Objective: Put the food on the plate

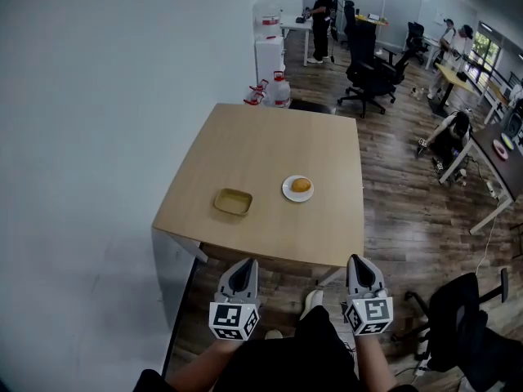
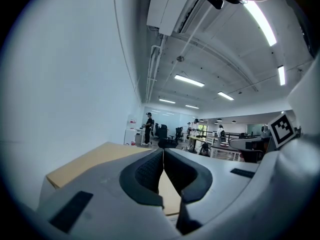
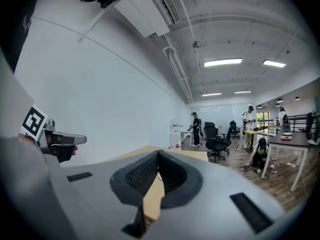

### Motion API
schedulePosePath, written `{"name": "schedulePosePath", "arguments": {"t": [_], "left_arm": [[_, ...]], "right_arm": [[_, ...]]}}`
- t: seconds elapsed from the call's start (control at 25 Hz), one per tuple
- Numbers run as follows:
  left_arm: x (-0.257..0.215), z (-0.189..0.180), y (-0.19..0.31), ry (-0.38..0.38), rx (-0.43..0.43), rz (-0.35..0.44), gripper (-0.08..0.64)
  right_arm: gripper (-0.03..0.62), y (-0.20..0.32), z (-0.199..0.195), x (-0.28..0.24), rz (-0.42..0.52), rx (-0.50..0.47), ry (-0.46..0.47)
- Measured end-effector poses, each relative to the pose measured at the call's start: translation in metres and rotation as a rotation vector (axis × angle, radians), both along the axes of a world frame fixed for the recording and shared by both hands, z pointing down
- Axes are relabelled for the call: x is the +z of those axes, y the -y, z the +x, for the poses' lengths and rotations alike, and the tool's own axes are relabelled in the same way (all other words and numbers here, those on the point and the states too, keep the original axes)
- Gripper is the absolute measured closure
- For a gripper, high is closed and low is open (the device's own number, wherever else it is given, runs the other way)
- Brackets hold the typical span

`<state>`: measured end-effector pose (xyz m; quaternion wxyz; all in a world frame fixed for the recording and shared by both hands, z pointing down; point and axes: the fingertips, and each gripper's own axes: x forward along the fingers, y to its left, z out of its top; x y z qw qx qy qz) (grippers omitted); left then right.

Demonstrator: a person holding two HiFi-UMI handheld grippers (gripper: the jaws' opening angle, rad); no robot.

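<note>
A round orange-yellow piece of food (image 1: 301, 185) lies on a small white plate (image 1: 288, 192) on the wooden table (image 1: 261, 141), right of centre. To its left sits an empty tan square dish (image 1: 233, 202). Both grippers hover in front of the table's near edge, apart from every object. My left gripper (image 1: 243, 269) is shut with nothing in it; in the left gripper view its jaws (image 2: 163, 151) meet at the tips over the tabletop (image 2: 95, 159). My right gripper (image 1: 359, 265) is also shut and empty (image 3: 158, 154). The food is not visible in either gripper view.
A white wall (image 1: 90, 137) runs along the table's left side. Water jugs (image 1: 278, 91) stand on the floor past the far edge. Black office chairs (image 1: 372, 72) and people stand farther back; another black chair (image 1: 470, 325) is at my lower right.
</note>
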<state>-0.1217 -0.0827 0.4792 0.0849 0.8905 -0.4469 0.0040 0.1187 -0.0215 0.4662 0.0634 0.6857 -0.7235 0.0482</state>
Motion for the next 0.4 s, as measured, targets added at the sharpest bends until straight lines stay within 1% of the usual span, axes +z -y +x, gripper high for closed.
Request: {"name": "schedulePosePath", "arguments": {"t": [0.16,0.4], "left_arm": [[-0.004,0.001,0.002,0.005,-0.016,0.021,0.543],[-0.008,0.021,0.001,0.002,-0.004,0.027,0.543]], "right_arm": [[0.532,0.003,0.004,-0.001,0.005,0.007,-0.004],[0.532,0.003,0.015,-0.007,0.010,0.003,-0.031]]}}
